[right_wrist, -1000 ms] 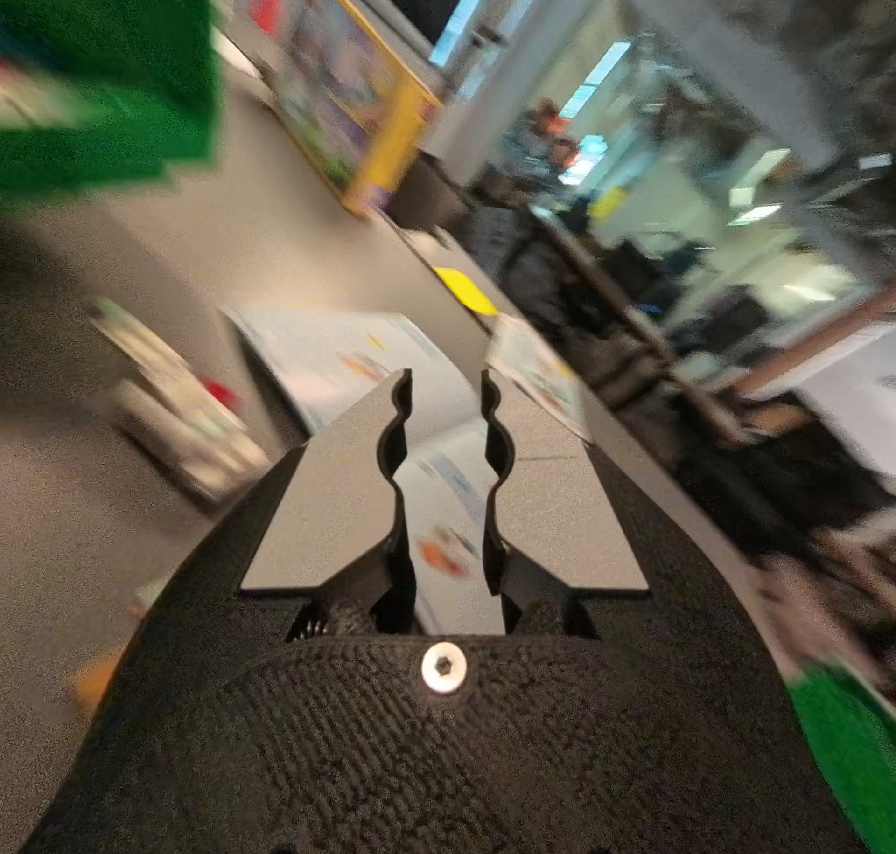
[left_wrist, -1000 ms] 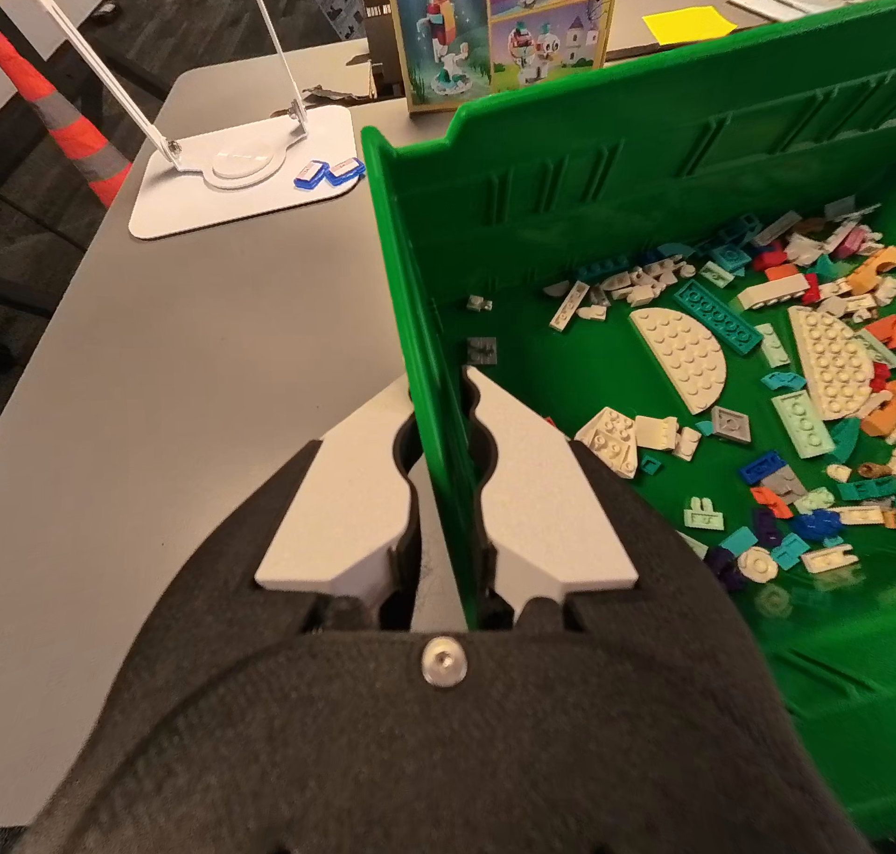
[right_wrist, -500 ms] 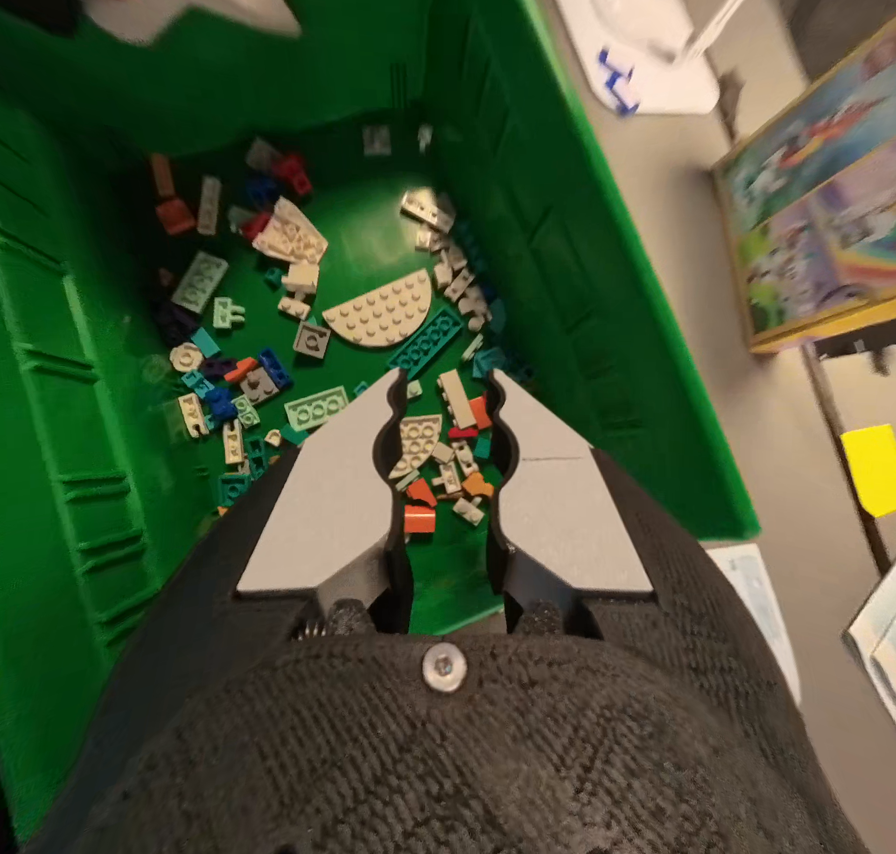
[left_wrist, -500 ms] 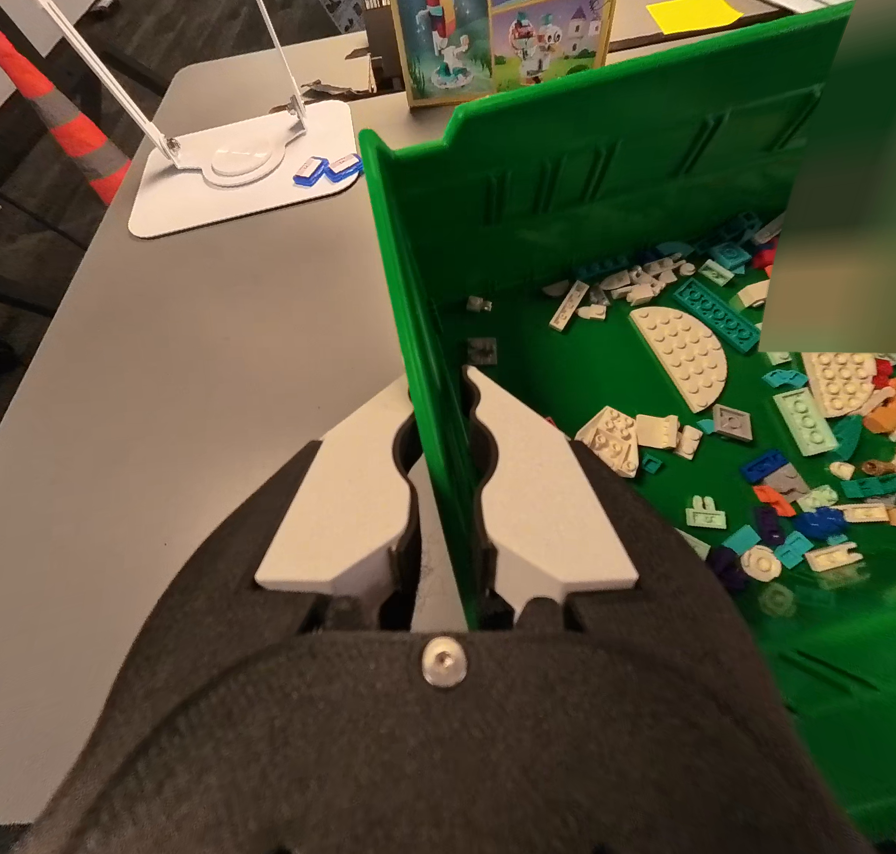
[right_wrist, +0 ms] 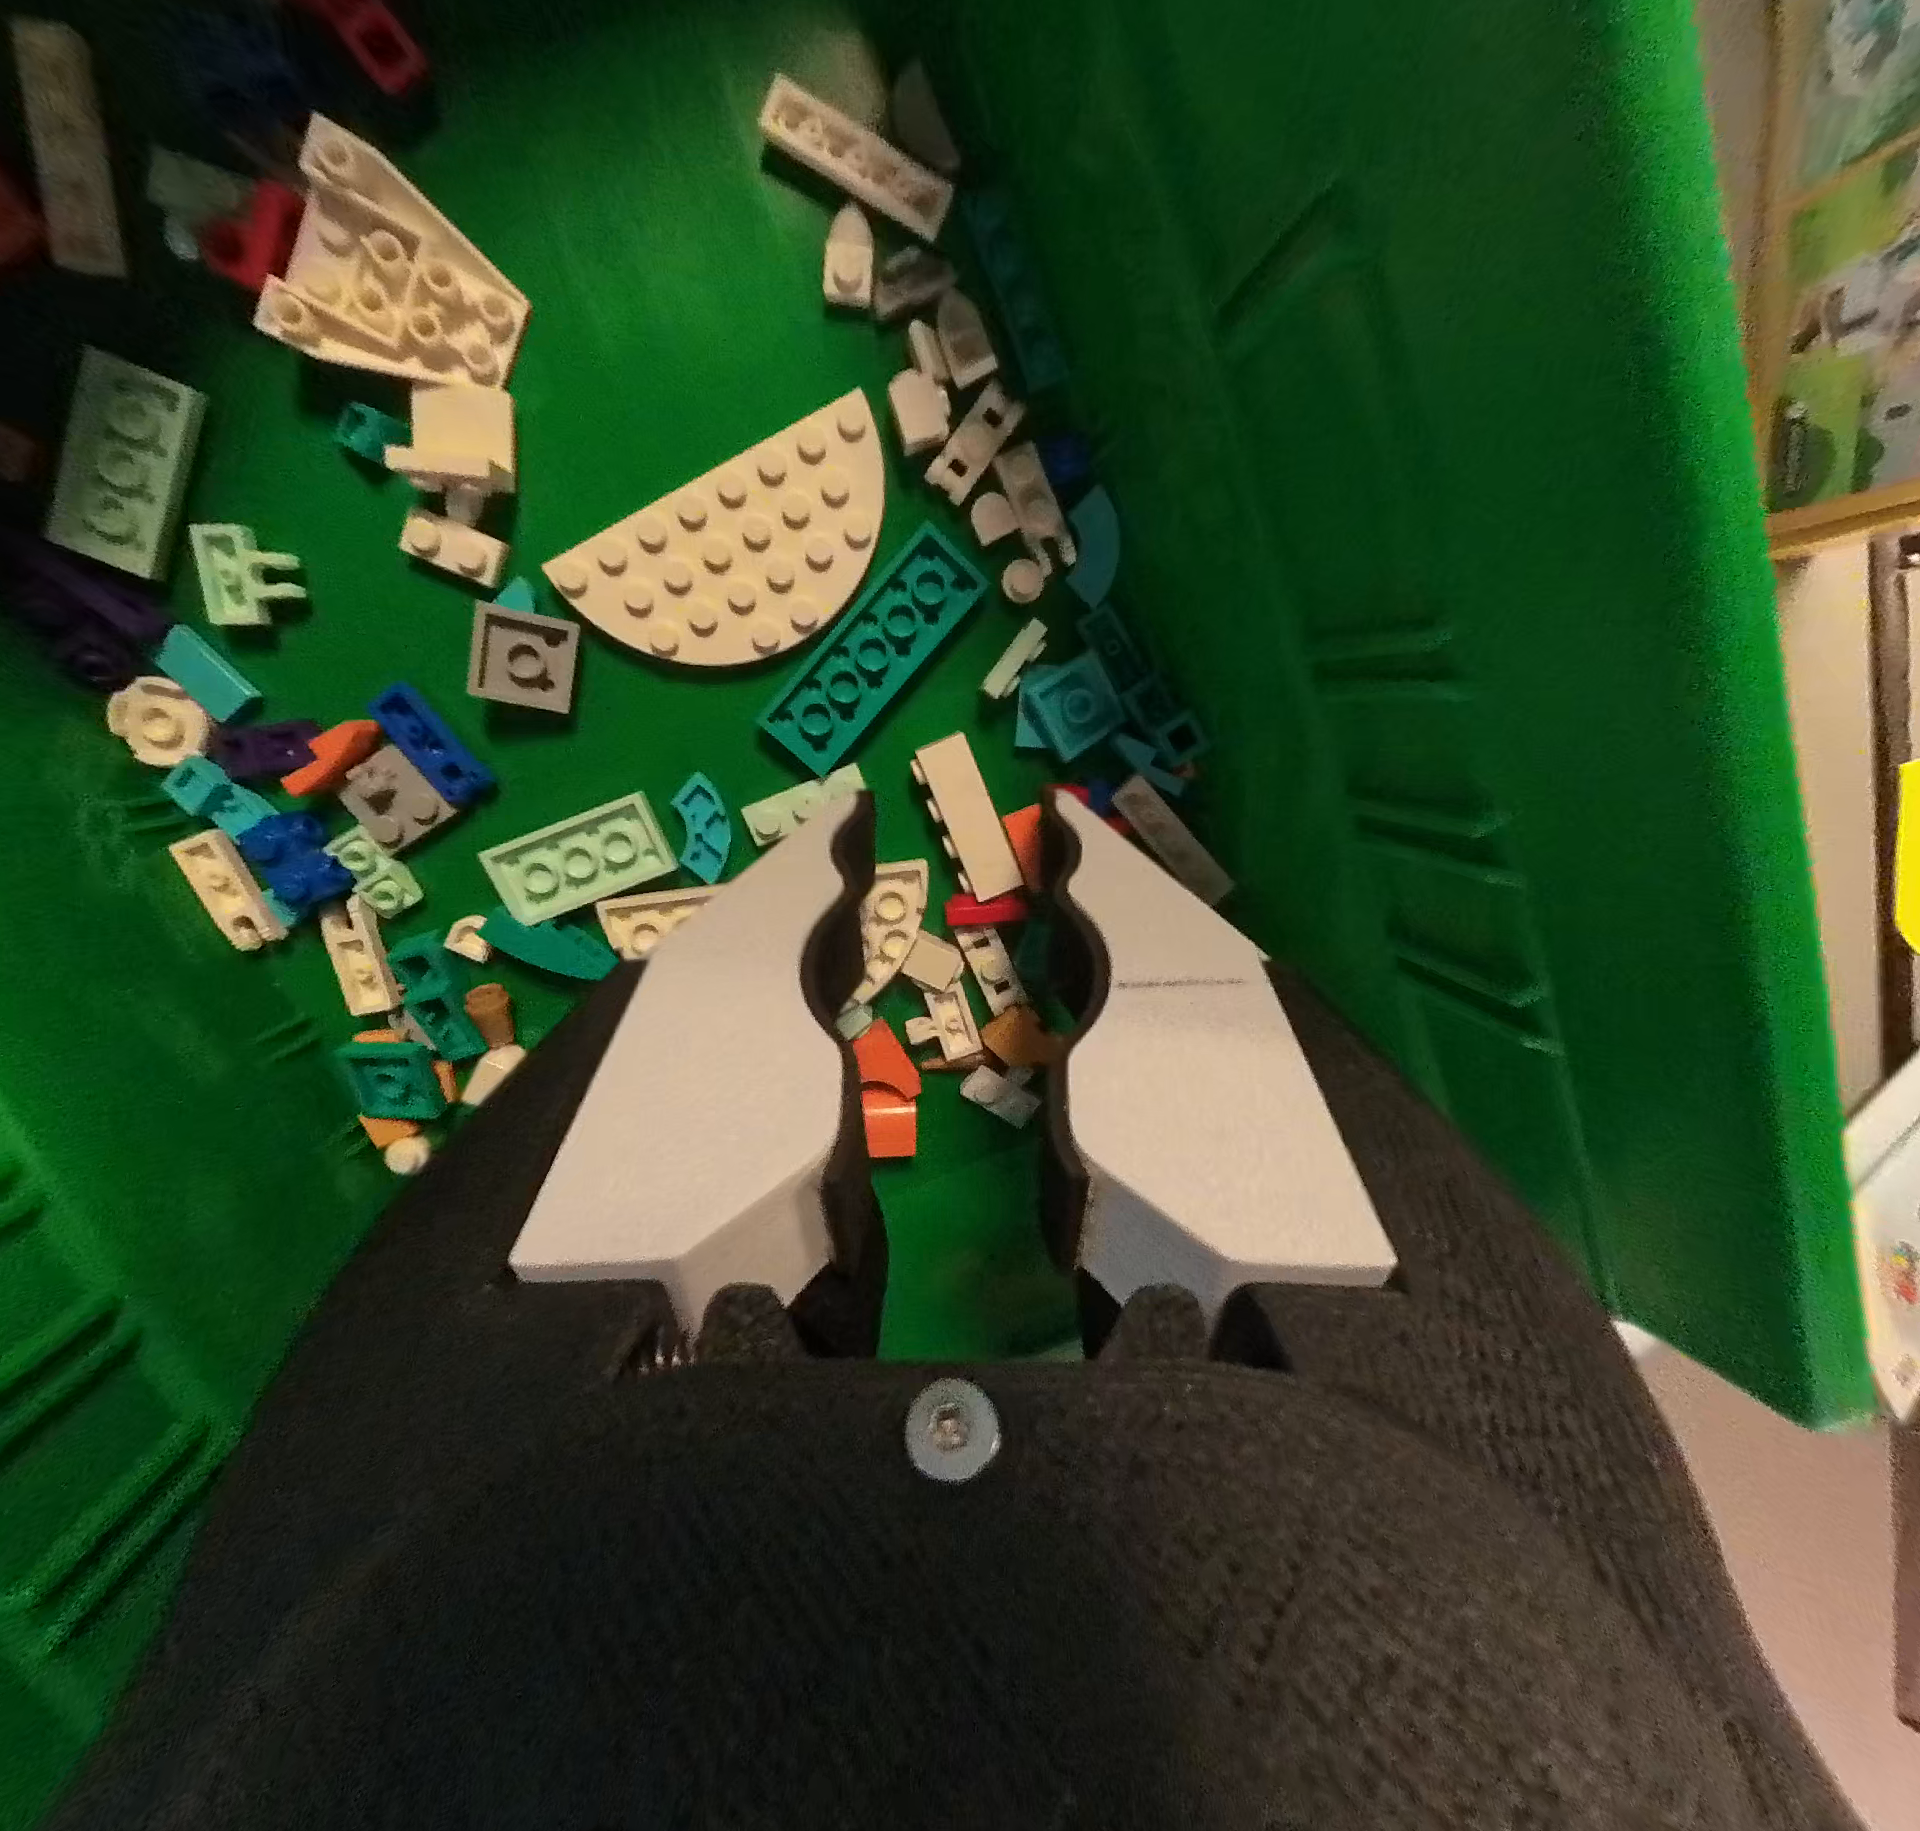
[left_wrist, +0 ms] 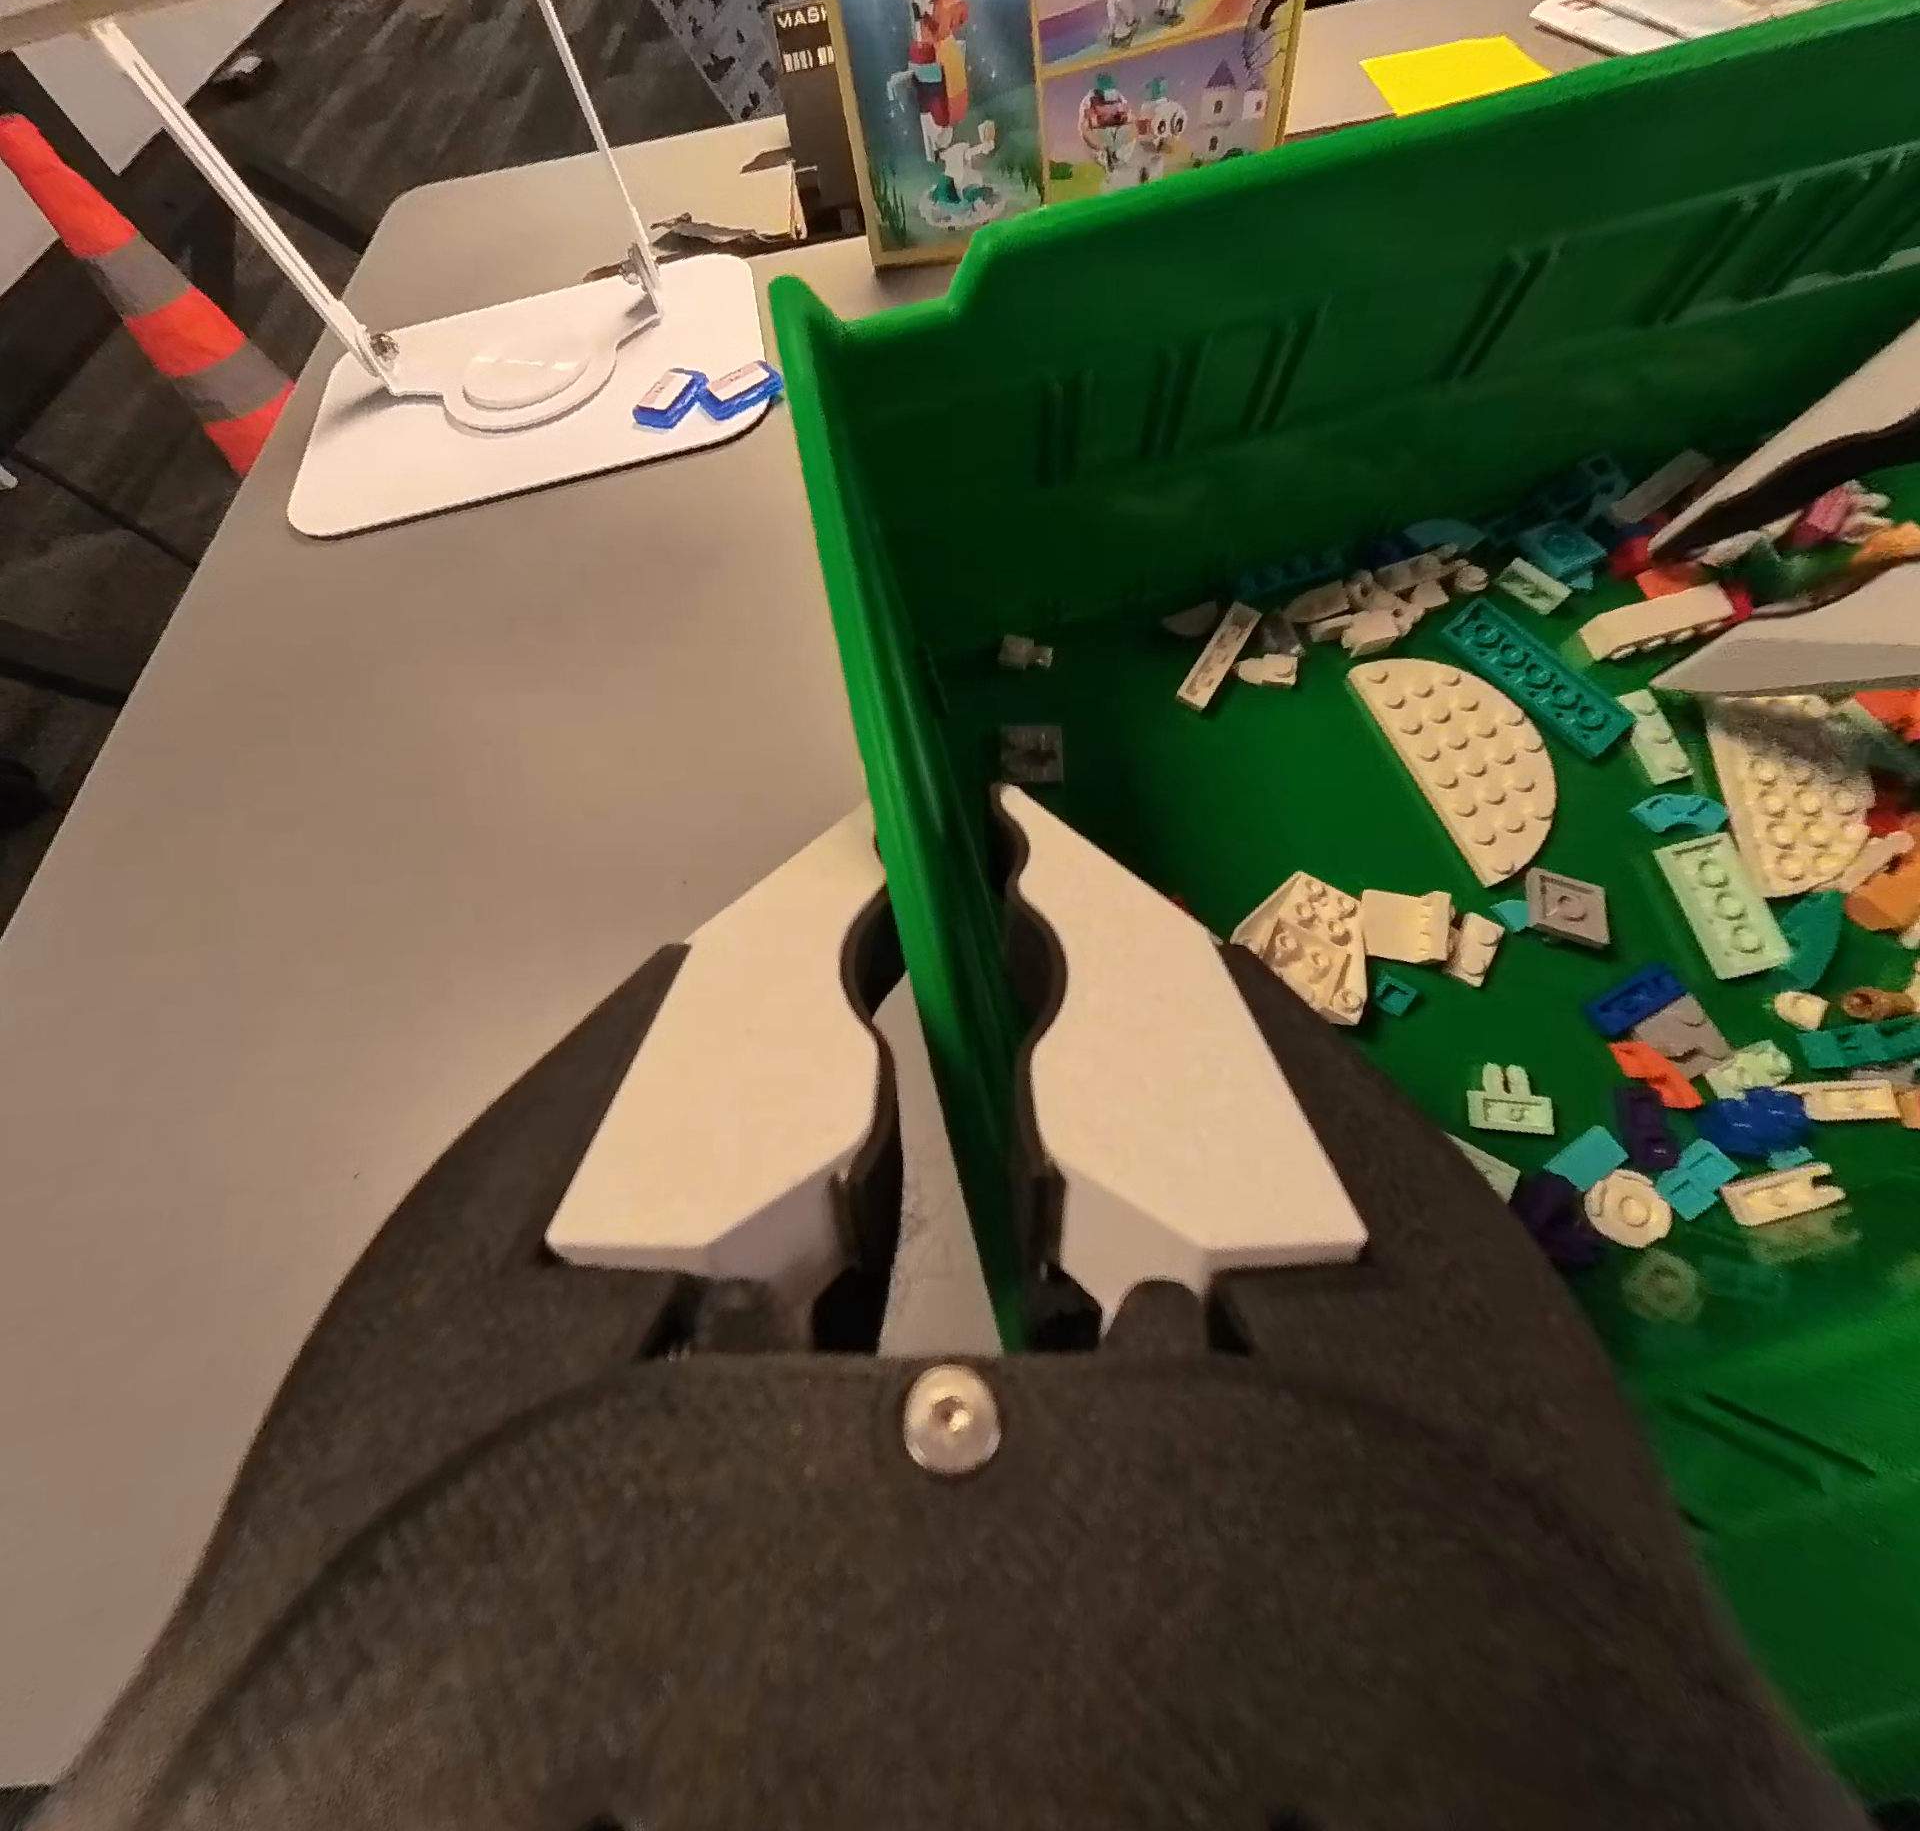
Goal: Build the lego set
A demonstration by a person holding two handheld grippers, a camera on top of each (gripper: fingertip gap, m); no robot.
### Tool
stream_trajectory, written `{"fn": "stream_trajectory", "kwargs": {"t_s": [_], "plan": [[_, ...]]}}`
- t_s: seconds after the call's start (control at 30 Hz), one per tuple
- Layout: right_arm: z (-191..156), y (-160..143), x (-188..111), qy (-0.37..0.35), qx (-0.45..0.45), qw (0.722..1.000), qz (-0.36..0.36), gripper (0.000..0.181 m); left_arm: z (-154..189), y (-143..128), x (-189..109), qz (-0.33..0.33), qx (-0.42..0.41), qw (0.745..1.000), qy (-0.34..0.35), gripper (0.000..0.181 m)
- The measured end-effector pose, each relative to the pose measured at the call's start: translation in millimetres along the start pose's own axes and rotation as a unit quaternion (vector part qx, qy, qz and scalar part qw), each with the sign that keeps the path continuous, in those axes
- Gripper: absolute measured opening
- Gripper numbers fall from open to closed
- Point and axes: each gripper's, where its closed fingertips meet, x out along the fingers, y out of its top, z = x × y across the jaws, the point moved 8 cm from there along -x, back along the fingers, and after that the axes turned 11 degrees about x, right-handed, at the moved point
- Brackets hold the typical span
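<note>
two grippers (left_wrist: pixel 940 825) (right_wrist: pixel 961 815) – one green bin (left_wrist: pixel 1351 347)

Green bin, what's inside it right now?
Inside the green bin: loose lego pieces, including a tan half-round plate. The right gripper covers some.

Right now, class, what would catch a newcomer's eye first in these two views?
The bright green bin fills both views, its floor strewn with loose coloured lego pieces, a large cream half-round plate among them. The left gripper is clamped on the bin's side wall, while the right gripper hangs open over the pieces. Behind the bin stands the colourful set box.
</note>
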Motion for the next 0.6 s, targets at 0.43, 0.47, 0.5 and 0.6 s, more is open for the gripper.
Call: {"fn": "stream_trajectory", "kwargs": {"t_s": [0.43, 0.47, 0.5, 0.6], "plan": [[-16, 48, 12, 0.009, -0.082, 0.988, 0.132, 0.013, 0, 0, 1, 0.000, 0.000, 1.000, -0.003, 0.011], [-18, 50, 17, 0.008, -0.100, 0.986, 0.131, 0.010, 0, 0, 1, 0.001, 0.000, 1.000, -0.003, 0.011], [-19, 52, 21, 0.006, -0.115, 0.985, 0.127, 0.008, 0, 0, 0, 0.001, 0.000, 1.000, -0.003, 0.011], [-19, 52, 31, -0.002, -0.140, 0.984, 0.110, 0.008, 0, 0, 0, 0.003, 0.000, 1.000, -0.002, 0.011]]}}
